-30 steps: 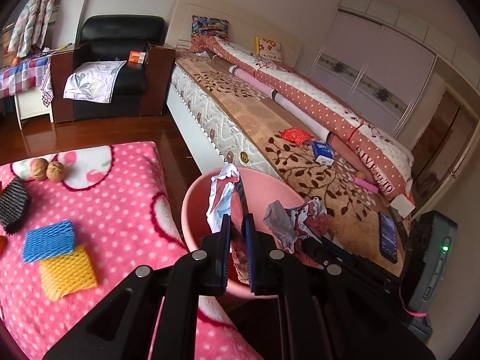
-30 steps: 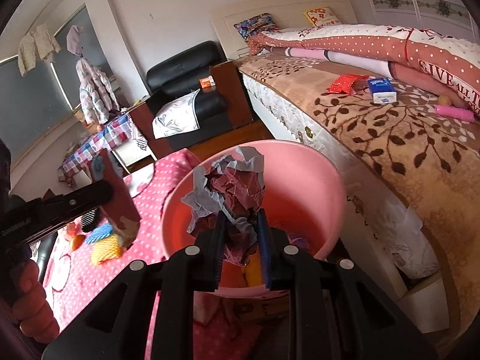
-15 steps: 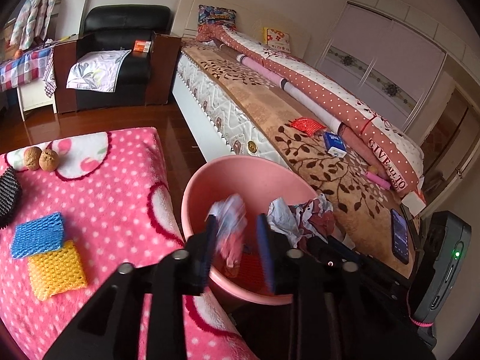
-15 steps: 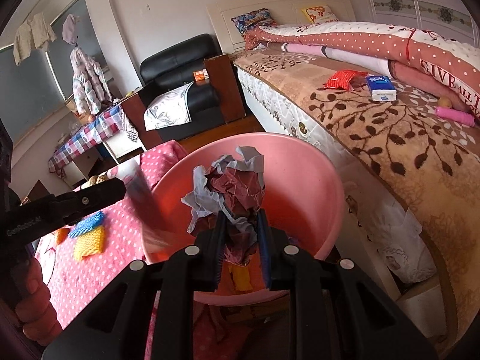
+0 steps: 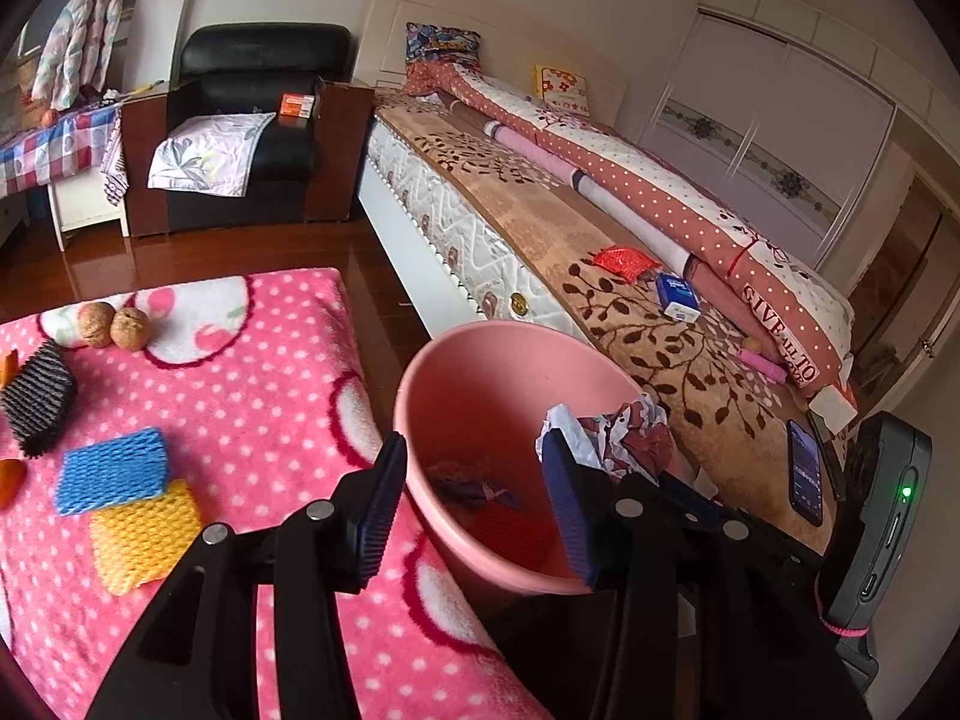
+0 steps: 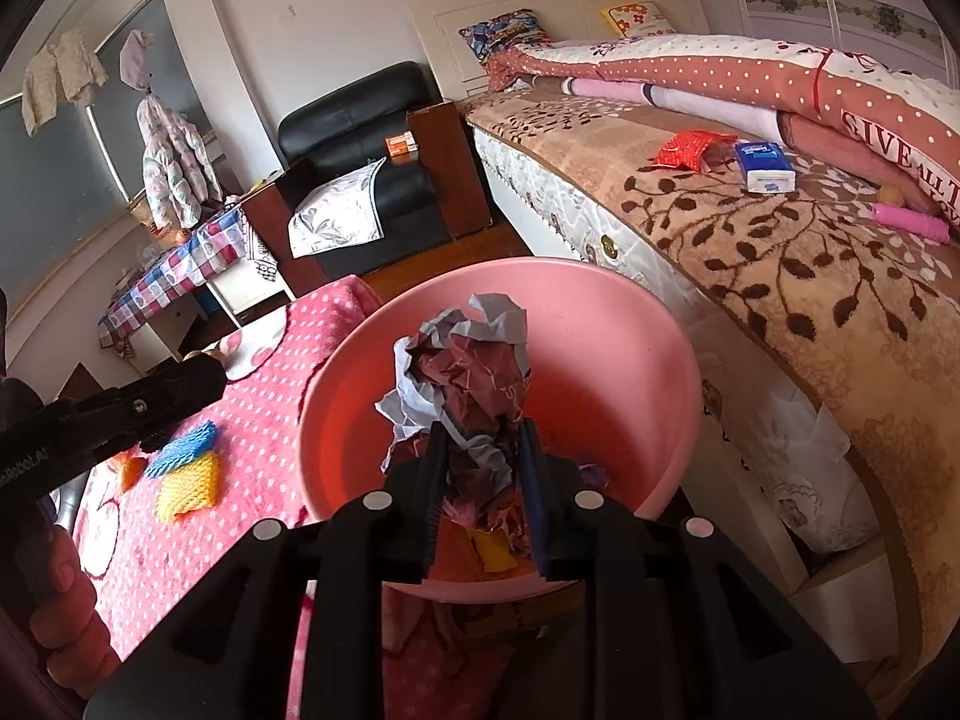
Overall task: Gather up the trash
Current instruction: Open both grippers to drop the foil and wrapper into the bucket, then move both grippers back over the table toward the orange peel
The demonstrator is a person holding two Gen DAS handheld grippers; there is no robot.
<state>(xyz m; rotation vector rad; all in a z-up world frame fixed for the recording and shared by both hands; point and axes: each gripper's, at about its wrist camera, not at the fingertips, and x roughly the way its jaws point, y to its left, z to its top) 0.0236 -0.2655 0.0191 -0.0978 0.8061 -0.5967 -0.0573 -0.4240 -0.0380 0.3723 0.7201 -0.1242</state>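
A pink bin [image 5: 516, 348] stands between the pink dotted blanket and the bed. My left gripper [image 5: 474, 450] hovers over its near rim with its jaws opening and nothing between them. A purple-and-white paper scrap [image 5: 474, 489] lies at the bottom of the bin. My right gripper [image 6: 482, 429] is over the bin [image 6: 600, 276] with a crumpled grey and maroon paper wad [image 6: 474, 360] between its pads. Its jaws are opening slightly and the wad still stands up between them. The same wad [image 5: 624, 426] shows at the right in the left wrist view.
On the blanket [image 5: 240, 396] lie a blue foam net [image 5: 111, 471], a yellow foam net [image 5: 144, 534], a black net [image 5: 39, 399] and two walnuts [image 5: 114, 327]. The bed [image 5: 690, 372] on the right carries a phone [image 5: 804, 471] and a tissue pack [image 5: 677, 297]. A black armchair [image 5: 252, 120] stands behind.
My left jaws spread wide and the paper scrap dropped from them into the bin. The right gripper stayed over the bin with its wad.
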